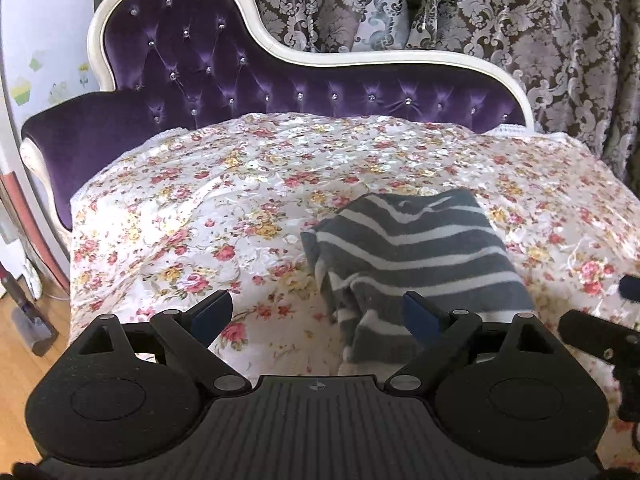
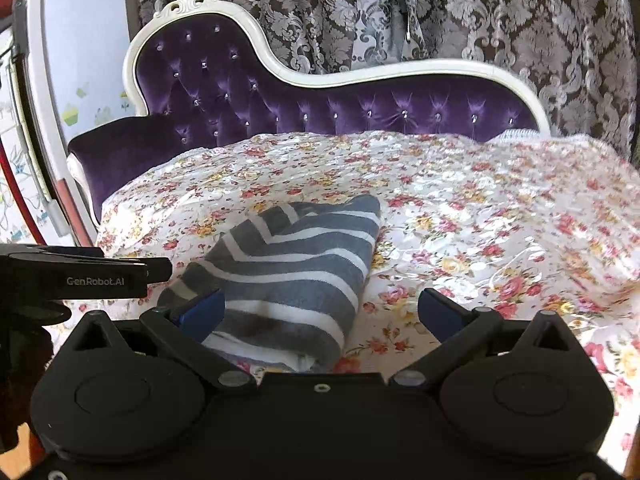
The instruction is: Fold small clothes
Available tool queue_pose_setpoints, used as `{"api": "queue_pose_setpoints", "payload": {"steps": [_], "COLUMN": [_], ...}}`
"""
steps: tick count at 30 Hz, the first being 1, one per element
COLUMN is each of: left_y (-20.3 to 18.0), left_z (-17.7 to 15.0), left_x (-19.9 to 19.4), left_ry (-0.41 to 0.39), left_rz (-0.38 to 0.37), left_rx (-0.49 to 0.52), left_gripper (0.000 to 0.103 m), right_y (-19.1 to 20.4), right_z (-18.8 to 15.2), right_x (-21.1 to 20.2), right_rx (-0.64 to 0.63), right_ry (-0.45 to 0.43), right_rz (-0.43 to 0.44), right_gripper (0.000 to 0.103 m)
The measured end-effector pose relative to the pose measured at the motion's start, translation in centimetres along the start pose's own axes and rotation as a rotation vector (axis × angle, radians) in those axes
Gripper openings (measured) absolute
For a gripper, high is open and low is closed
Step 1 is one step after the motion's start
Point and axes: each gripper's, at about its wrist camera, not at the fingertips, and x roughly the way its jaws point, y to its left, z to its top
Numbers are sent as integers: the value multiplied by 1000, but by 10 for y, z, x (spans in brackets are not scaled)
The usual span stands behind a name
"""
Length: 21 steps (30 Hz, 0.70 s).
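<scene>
A small grey garment with white stripes [image 1: 416, 256] lies folded in a bundle on the floral cover [image 1: 200, 216]. It also shows in the right wrist view [image 2: 292, 276]. My left gripper [image 1: 318, 316] is open and empty, just in front of the garment's near left edge. My right gripper [image 2: 320, 314] is open and empty over the garment's near right edge; its left finger [image 2: 204, 314] lies over the cloth. The right gripper's body shows at the right edge of the left wrist view [image 1: 600, 340], and the left gripper's body [image 2: 80, 276] at the left of the right wrist view.
The floral cover [image 2: 500, 240] drapes a purple tufted chaise with a white frame [image 1: 280, 76]. Patterned curtains [image 1: 540, 20] hang behind. Wooden floor [image 1: 24, 344] and a vacuum head [image 1: 32, 320] lie to the left.
</scene>
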Motion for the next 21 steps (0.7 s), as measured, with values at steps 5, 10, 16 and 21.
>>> {"api": "queue_pose_setpoints", "payload": {"steps": [5, 10, 16, 21], "left_y": [2, 4, 7, 5], "left_z": [-5, -10, -15, -19], "left_x": [-8, -14, -19, -20], "left_ry": [5, 18, 31, 53], "left_rz": [2, 1, -2, -5], "left_rx": [-6, -9, -17, -6], "left_gripper": [92, 92, 92, 92], "right_y": [0, -3, 3, 6], "right_z": [-3, -6, -12, -14], "right_x": [-10, -11, -12, -11], "right_rx": [20, 56, 42, 42], "right_ry": [-1, 48, 75, 92], "right_rz": [-66, -84, -68, -56], "right_gripper": [102, 102, 102, 102]}}
